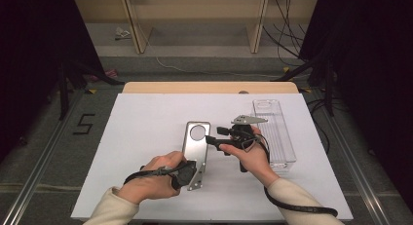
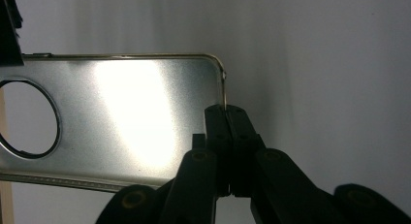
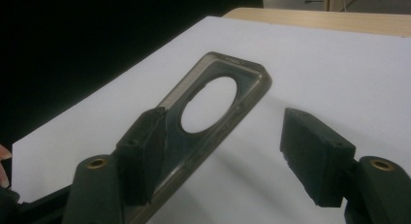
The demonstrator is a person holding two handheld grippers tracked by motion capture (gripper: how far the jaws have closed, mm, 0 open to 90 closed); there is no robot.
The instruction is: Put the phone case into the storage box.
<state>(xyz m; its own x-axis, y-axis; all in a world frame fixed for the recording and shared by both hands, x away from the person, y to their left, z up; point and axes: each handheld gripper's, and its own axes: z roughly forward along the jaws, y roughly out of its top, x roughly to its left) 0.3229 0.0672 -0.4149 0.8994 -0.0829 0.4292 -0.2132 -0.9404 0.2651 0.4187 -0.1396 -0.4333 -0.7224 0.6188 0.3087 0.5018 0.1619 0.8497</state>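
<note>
Case (image 1: 197, 140): thin phone case lying on the white table (image 1: 146, 137), probably light, stiff and slick.
Left gripper (image 2: 226, 112): clamped on its edge.
Right gripper (image 3: 228, 156): jaws apart, straddling the camera-hole end.
Hold: the rims.

Table (image 1: 146, 137) was a flat white top with a wooden edge showing along the far side. A clear plastic tray (image 1: 275, 132) lay directly on it at the right, long side running front to back. Metal plate (image 1: 196, 142) sat mid-table, near end lifted off the surface.
</note>
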